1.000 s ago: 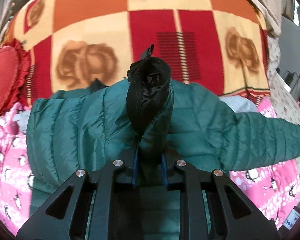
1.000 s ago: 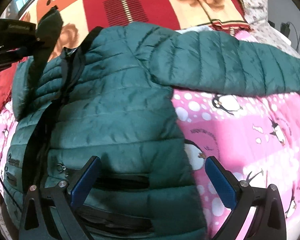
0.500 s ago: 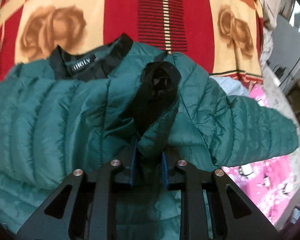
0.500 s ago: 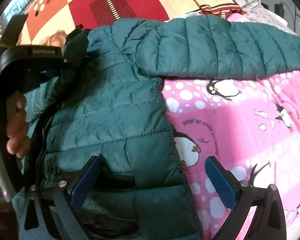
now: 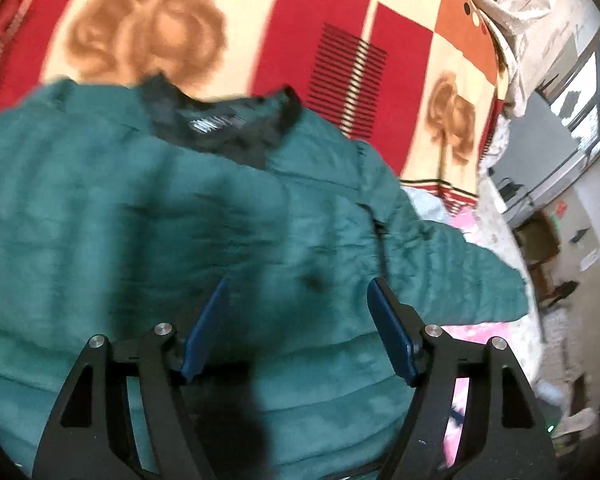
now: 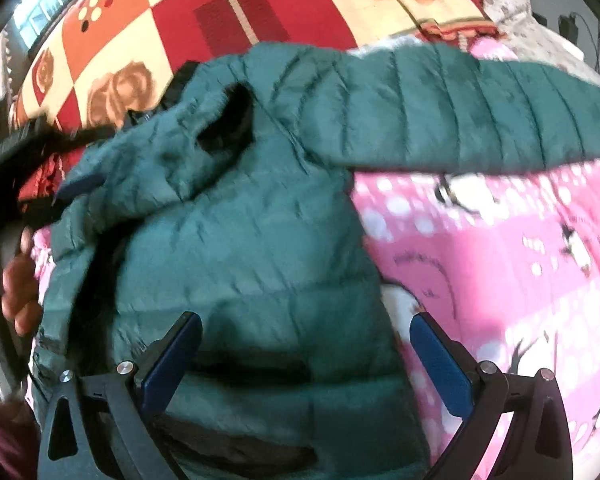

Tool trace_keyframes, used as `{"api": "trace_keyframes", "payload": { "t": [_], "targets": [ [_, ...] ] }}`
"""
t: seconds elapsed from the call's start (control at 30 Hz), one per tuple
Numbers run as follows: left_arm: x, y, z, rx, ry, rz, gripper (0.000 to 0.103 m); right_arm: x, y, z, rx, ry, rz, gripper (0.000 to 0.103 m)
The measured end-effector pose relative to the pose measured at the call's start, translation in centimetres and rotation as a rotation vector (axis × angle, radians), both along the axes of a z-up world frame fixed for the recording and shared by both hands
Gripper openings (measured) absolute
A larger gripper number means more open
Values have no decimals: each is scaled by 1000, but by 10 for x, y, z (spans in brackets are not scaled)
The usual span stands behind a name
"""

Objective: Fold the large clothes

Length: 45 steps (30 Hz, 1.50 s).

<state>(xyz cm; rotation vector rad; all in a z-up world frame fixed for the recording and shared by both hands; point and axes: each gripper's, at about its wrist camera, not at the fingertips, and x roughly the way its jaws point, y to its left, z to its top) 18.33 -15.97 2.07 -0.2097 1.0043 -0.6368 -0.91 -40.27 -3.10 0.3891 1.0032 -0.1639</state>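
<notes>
One fold looks half done: your dark green quilted puffer jacket (image 6: 260, 248) lies on the bed with its front panel flopped over, one sleeve (image 6: 480, 108) stretched sideways and not yet tucked. Your left tongs (image 5: 296, 328) are opening with nothing pinched; right tongs (image 6: 304, 364) stand apart over the hem. Underneath: pink penguin blanket (image 6: 500, 260), red-and-cream checked blanket (image 5: 300, 60); room clutter beyond.

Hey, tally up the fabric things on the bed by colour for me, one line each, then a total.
Green: 1, the puffer jacket
Pink: 1, the penguin blanket
Red, cream and orange: 1, the checked blanket
Total: 3
</notes>
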Motion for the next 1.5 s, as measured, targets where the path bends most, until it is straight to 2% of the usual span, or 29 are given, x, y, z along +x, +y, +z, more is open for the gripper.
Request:
{"api": "trace_keyframes", "payload": {
  "t": [0.2,0.27,0.33,0.4,0.47,0.53,0.57,0.63,0.73,0.83,0.93,1.0,1.03,1.07,1.23,1.27,1.3,1.33,1.37,1.4,1.47,1.5],
  "targets": [
    [0,61,9,178,-145,100,72,52,8,22,0,-78,11,103],
    [3,79,5,228,-163,140,72,80,12,20,3,-74,21,103],
    [10,99,-3,262,-147,188,72,104,12,12,9,-47,16,102],
    [18,117,-12,270,-115,233,72,124,10,1,25,-32,13,86],
    [26,131,-23,280,-88,278,72,140,6,-7,76,-22,13,41],
    [33,139,-30,295,-71,306,72,148,4,-10,148,-28,21,33],
    [35,141,-33,296,-62,313,72,151,5,-6,141,-39,25,28],
    [42,144,-39,287,-48,324,72,153,12,9,55,-80,56,23],
    [48,143,-44,274,-49,342,72,153,20,30,-101,-150,75,22],
    [51,140,-50,282,-40,350,72,164,14,25,-141,-129,59,21],
    [53,134,-54,330,-45,359,72,172,-1,4,-234,-79,-27,14],
    [52,132,-56,346,-52,359,72,170,-17,-10,-149,-59,-55,14],
    [52,132,-56,351,-55,358,73,166,-25,-14,-79,-68,-70,14],
    [52,133,-56,351,-58,356,73,160,-28,-13,-52,-85,-83,14],
    [44,138,-48,334,-85,363,72,147,-17,14,-70,-114,-35,14],
    [43,138,-44,330,-95,366,72,145,-12,22,-81,-131,-17,19],
    [41,139,-40,329,-109,370,72,145,-6,28,-91,-147,-3,25],
    [40,138,-37,334,-124,371,72,146,3,36,-101,-171,17,52],
    [39,137,-34,342,-136,368,72,145,11,42,-97,-192,32,90],
    [39,135,-32,349,-143,365,72,144,21,50,-75,-243,67,103],
    [41,132,-30,368,-155,360,72,147,44,61,-82,-318,118,103],
    [42,131,-30,375,-162,359,72,152,57,64,-108,-316,151,103]
  ]
}}
